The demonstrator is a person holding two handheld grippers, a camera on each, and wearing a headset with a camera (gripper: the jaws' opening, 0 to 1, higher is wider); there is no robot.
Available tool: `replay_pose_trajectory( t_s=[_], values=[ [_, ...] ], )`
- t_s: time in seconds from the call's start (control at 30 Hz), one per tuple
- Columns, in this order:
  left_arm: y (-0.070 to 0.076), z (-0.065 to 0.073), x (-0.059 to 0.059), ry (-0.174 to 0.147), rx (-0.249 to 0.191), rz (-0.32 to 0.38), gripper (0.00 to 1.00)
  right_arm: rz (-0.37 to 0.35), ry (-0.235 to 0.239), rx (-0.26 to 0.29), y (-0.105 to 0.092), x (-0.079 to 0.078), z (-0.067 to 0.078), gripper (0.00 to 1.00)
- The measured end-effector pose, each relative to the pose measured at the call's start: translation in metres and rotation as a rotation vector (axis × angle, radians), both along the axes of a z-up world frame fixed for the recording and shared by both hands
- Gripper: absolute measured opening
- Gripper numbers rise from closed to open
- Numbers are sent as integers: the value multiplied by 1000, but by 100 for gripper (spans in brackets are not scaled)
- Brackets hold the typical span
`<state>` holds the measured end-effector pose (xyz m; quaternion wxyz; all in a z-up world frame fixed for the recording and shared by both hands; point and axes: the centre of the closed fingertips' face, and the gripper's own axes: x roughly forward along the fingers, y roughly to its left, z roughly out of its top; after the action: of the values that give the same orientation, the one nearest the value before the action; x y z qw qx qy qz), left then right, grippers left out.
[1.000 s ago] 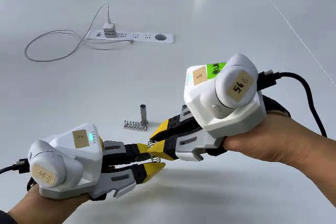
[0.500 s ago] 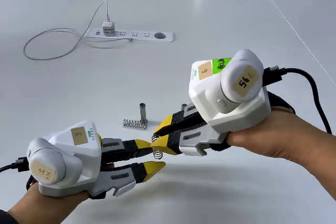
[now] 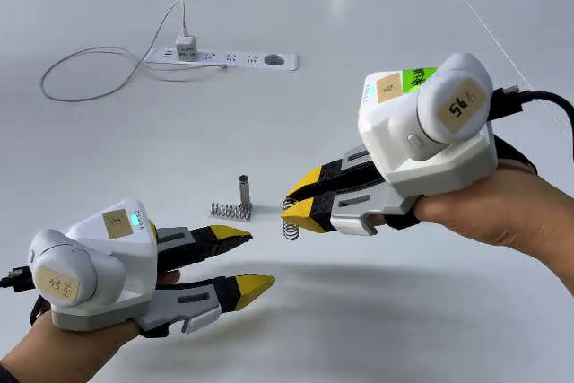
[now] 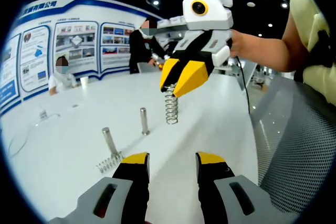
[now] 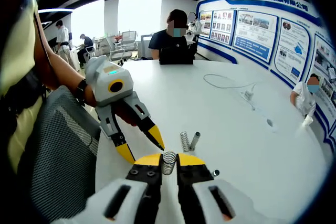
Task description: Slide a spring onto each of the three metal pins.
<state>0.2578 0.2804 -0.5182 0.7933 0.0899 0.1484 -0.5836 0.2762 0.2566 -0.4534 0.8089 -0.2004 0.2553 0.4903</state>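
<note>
Above the white table [image 3: 386, 33], the right gripper [image 3: 291, 208], its tag [image 3: 455, 107] handwritten 95 or 56, pinches a spring [image 3: 291, 229] hanging upright. The left gripper [image 3: 252, 260] gapes wide; a second spring [image 3: 230, 213] lies beside a metal pin [image 3: 244, 193].

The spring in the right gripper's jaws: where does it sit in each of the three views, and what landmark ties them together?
Head view: held spring near centre, hanging below the right gripper's yellow tips.
Left gripper view: held spring upper centre, dangling from the right gripper.
Right gripper view: held spring bottom centre, clamped between that gripper's jaws.
Shared landmark: the loose spring lying beside an upright pin.
</note>
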Motion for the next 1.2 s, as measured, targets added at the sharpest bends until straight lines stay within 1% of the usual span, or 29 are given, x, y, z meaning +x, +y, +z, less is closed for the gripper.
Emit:
replay_pose_trajectory(
  t_s=[0.33, 0.53, 0.8, 0.83, 0.87, 0.9, 1.1, 1.13, 1.2],
  values=[
    [7, -1, 3, 11, 4, 28, 43, -74, -55, 15, -21, 25, 18, 11],
    [10, -2, 4, 19, 5, 37, 45, -126, -74, 19, -31, 41, 20, 11],
    [15, -5, 3, 32, 9, 50, 48, -164, -85, 11, -37, 55, 13, 11],
    [15, -5, 3, 33, 7, 53, 49, -168, -84, 12, -37, 56, 12, 11],
    [16, -5, 4, 34, 6, 54, 49, -172, -83, 12, -38, 62, 9, 11],
    [16, -5, 4, 33, 7, 55, 49, -175, -81, 12, -38, 64, 7, 11],
    [16, -6, 3, 38, 4, 58, 49, -193, -64, 16, -41, 66, 0, 11],
    [16, -6, 3, 38, 5, 58, 49, -195, -61, 16, -43, 71, -3, 11],
    [16, -7, 3, 39, 5, 58, 50, -198, -54, 17, -44, 71, -6, 11]
  ],
)
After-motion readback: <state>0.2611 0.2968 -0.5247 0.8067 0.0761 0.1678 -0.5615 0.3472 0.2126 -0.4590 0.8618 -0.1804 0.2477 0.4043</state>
